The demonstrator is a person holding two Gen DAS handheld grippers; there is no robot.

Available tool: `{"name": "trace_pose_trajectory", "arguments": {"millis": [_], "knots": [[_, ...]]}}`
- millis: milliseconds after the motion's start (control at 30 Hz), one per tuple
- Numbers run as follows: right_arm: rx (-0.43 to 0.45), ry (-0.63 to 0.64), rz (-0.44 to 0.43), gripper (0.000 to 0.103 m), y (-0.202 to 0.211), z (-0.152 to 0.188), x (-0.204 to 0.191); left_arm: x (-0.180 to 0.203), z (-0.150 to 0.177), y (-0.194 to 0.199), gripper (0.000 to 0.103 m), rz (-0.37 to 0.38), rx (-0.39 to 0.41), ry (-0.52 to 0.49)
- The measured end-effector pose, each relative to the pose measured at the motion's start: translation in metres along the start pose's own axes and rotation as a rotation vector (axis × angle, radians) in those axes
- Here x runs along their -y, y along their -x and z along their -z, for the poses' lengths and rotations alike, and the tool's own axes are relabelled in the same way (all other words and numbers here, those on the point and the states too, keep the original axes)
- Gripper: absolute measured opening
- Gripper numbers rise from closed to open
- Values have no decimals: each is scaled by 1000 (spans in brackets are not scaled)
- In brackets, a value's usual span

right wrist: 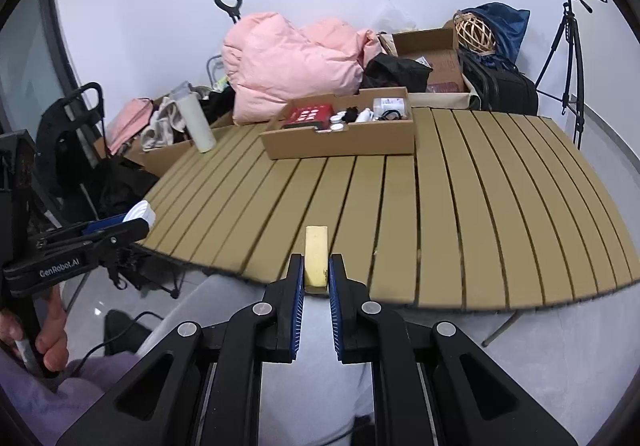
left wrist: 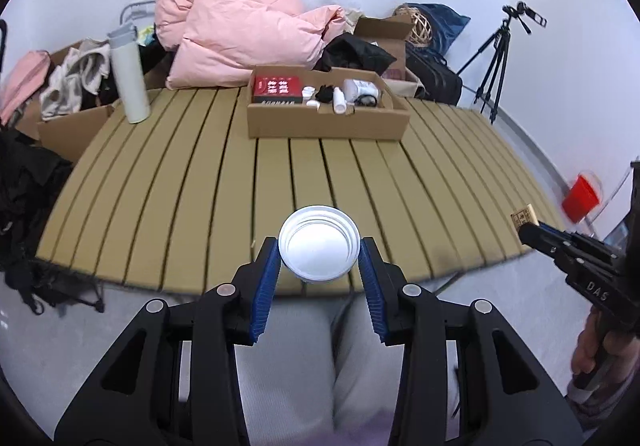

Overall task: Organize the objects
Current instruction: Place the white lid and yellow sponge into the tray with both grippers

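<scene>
Holding both loads at the near table edge, left gripper (left wrist: 319,266) clamping a round white jar (left wrist: 319,248), right gripper (right wrist: 316,273) pinching a slim yellow box (right wrist: 316,261) pointing at 12, cardboard tray (right wrist: 344,144) sitting at 12 o'clock, roughly equally far from both.

A plain white-walled room serves as a makeshift recording space, cluttered like a storeroom. A slatted tan folding desk (right wrist: 480,206) stands on a grey tiled floor. Behind it lie a pink down jacket (left wrist: 240,30), open cardboard boxes (right wrist: 432,54) stuffed with clothes, a black bag (right wrist: 508,92) and a wicker ball (right wrist: 476,32). A camera tripod (left wrist: 496,62) stands by the wall.
</scene>
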State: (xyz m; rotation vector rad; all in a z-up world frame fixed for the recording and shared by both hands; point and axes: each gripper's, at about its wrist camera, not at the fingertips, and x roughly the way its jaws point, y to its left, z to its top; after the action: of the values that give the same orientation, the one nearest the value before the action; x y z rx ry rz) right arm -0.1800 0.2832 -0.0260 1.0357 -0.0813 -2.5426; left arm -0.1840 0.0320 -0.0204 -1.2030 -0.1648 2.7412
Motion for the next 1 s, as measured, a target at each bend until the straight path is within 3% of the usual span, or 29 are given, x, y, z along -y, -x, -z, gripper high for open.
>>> {"name": "trace_pose_trajectory", "arguments": {"millis": [167,267,367,433,533,667,700,733,800,833,900,933,967,1000], "knots": [[2,-1,-23,13,-52,-67,31,0,-86,-59,36,79,6,11],[-9,-5,-53,13,-100,-117,50,7,-142,-112,36,85,11,-27],[-65,-25,-66,13,-158,-165,69,8,-188,-186,36,162,-94,-5],[-124,-36,-60,13,-203,-193,79,9,-204,-232,36,129,-164,20],[-225,-74,-54,13,-266,-219,95,17,-214,-286,36,133,-222,-22],[-314,-79,-37,13,-325,-227,101,8,-213,-342,37,84,-299,-1],[-327,-85,-18,14,-337,-226,103,6,-211,-349,41,77,-312,-8],[-338,-88,-2,14,-345,-225,104,3,-211,-356,59,71,-326,-10],[-368,-98,4,16,-362,-222,109,-5,-211,-357,78,93,-308,27],[-379,-102,-7,19,-366,-222,110,-9,-213,-355,78,95,-296,38],[-368,-104,-6,49,-367,-222,111,-12,-218,-345,80,110,-270,30],[-355,-105,-4,57,-364,-223,112,-13,-221,-339,81,108,-255,21],[-340,-112,0,73,-359,-226,114,-16,-225,-329,83,94,-227,13],[-329,-118,-3,82,-353,-229,114,-18,-229,-321,87,78,-205,6]]}}
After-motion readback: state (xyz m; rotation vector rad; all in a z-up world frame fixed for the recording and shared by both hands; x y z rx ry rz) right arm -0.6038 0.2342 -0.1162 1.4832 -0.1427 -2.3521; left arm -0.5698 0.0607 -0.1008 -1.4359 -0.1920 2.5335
